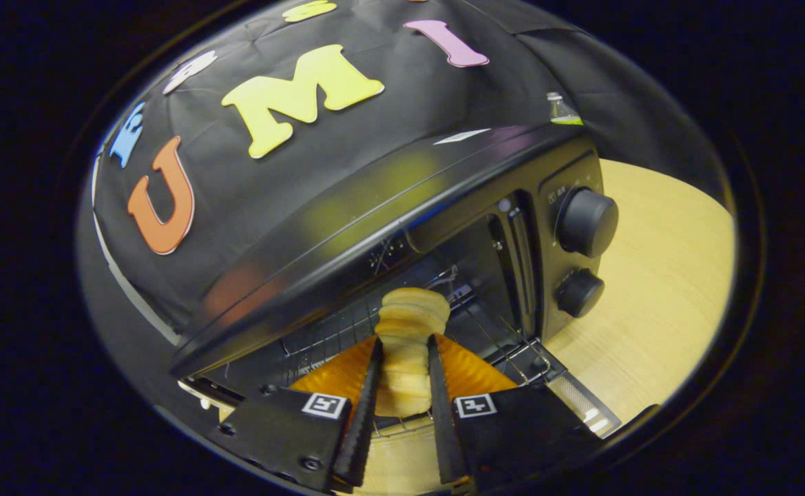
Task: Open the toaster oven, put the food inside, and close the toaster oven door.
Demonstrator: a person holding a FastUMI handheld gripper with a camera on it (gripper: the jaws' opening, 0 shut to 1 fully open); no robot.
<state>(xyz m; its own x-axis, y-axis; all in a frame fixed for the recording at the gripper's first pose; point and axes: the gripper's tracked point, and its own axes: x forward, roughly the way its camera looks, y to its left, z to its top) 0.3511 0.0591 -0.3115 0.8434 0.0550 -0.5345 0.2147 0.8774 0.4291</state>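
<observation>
Nearest the camera, the fingers (404,375) are closed to a narrow gap, both pressing on the sides of a pale, ridged piece of food (408,344) that stands up between them, its rounded top poking past their tips. The food hangs at the mouth of the black toaster oven (388,227), whose door (578,399) is dropped open below the fingers, with the wire rack (492,331) just beyond and under the food. The two knobs (584,224) sit to the right, over the pale wooden bench (664,275). It looks as if the loading step is under way, with the food not yet released. The risks from here: the tall top could catch on the upper edge of the opening if carried in too high, and the food, released upright on the wires, may topple or roll towards the door.
</observation>
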